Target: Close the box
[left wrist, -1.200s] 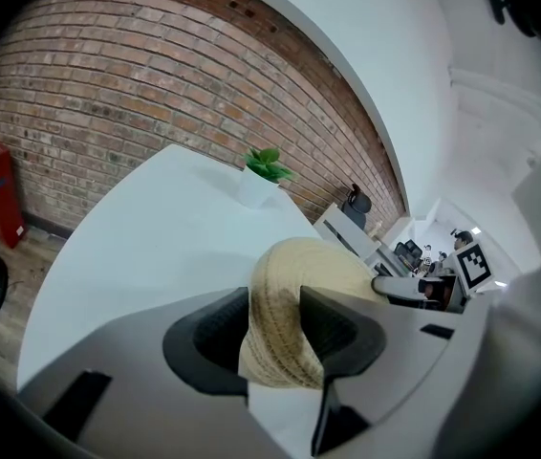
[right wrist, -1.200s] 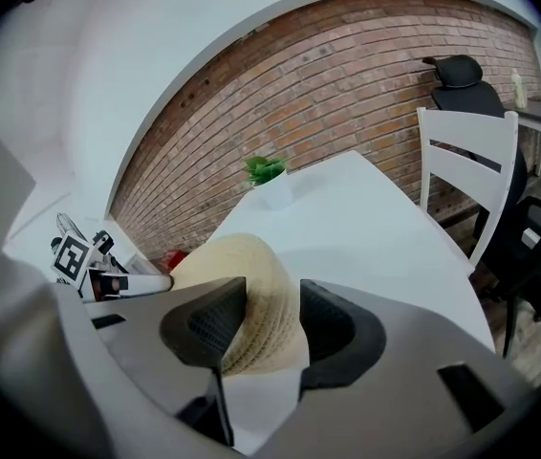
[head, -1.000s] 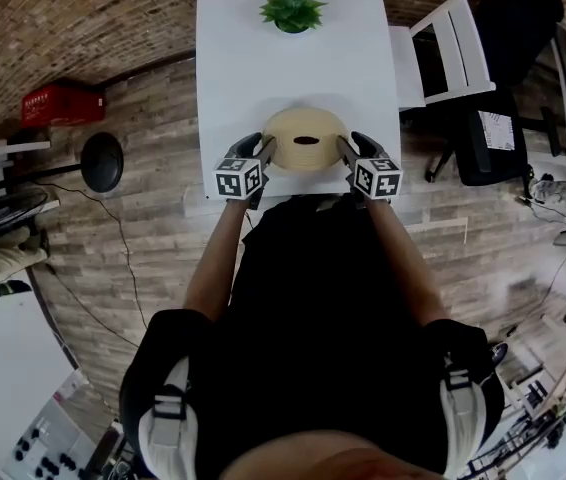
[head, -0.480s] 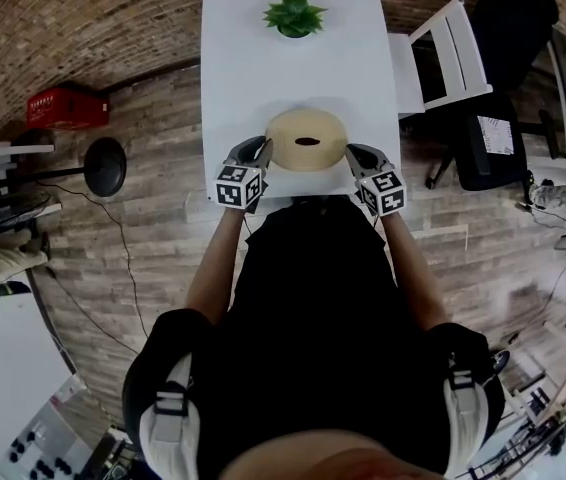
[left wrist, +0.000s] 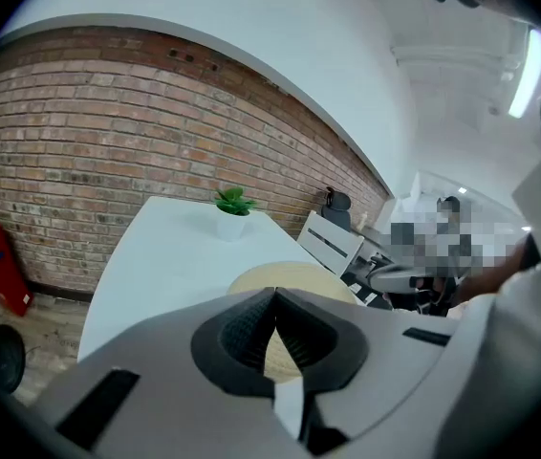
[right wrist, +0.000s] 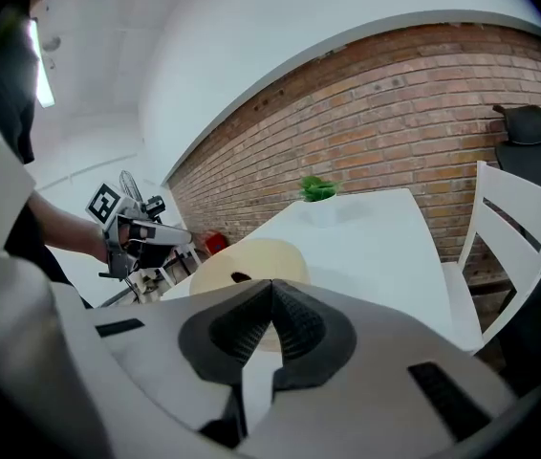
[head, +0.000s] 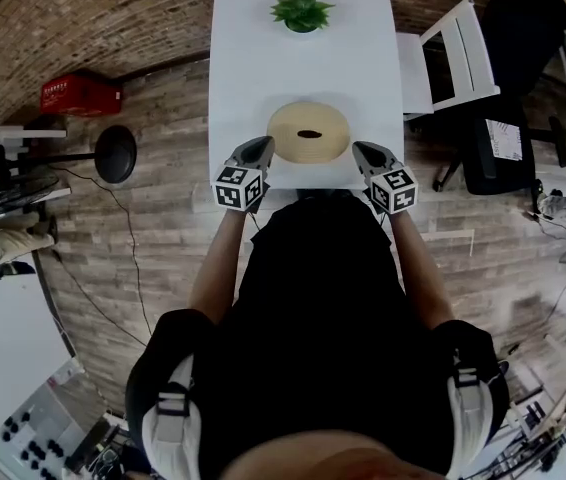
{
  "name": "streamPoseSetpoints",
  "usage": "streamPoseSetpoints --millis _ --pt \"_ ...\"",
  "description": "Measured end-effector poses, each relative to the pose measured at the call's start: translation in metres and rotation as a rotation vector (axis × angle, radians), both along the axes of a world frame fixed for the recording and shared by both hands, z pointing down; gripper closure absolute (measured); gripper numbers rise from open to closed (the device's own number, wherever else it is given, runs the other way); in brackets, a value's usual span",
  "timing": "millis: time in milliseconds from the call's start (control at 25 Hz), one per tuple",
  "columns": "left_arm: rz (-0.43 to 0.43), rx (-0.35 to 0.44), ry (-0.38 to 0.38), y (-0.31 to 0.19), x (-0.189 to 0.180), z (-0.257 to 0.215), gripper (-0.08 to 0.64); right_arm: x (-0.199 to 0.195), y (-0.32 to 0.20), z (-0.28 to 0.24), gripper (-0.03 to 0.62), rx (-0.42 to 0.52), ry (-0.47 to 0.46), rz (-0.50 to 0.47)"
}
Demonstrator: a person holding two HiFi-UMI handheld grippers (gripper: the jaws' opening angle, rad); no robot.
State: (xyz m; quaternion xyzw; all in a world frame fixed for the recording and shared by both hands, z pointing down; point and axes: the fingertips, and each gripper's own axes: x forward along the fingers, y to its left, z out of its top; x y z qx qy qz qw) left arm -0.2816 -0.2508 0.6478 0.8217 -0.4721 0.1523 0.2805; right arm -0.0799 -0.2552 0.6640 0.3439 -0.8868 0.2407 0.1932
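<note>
Sitting on the white table point(head: 308, 68) near its front edge, the round tan box point(head: 309, 133) has its lid on. Left gripper point(head: 260, 148) and right gripper point(head: 361, 151) flank it without touching it, jaws pressed together on nothing. Potted plant point(head: 302, 10) stands at the far end, well apart. White chair point(head: 443, 53) stands right of the table; red crate point(head: 80, 95) and black stool point(head: 115, 154) on the floor to the left.

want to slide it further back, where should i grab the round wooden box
Probably by its curved side wall, from left and right at once: the round wooden box is low and looks too wide for one claw. The left claw and right claw flank it, both shut, so open them first.
</note>
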Motion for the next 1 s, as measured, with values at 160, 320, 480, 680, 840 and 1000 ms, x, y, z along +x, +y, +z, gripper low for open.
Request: streamPoseSetpoints --millis 160,320,480,680,840,1000 --pt "-0.052 0.009 0.015 0.005 0.004 -0.01 0.538 0.006 0.004 -0.006 0.594 0.003 0.008 -0.038" --pt "-0.067 -0.004 0.017 0.013 0.013 -0.014 0.538 0.012 0.007 -0.012 0.594 0.001 0.014 -0.061" --pt "-0.083 -0.007 0.029 0.021 0.031 -0.016 0.538 0.023 0.013 -0.015 0.594 -0.001 0.012 -0.087" --pt "-0.131 -0.014 0.057 0.033 0.047 -0.016 0.538 0.037 0.024 -0.012 0.594 -0.009 0.018 -0.118" --pt "-0.165 -0.021 0.06 0.043 0.054 -0.014 0.538 0.046 0.029 -0.011 0.594 -0.006 0.015 -0.135" --pt "-0.191 -0.033 0.055 0.056 0.063 -0.01 0.538 0.058 0.039 -0.009 0.594 -0.007 0.01 -0.138"
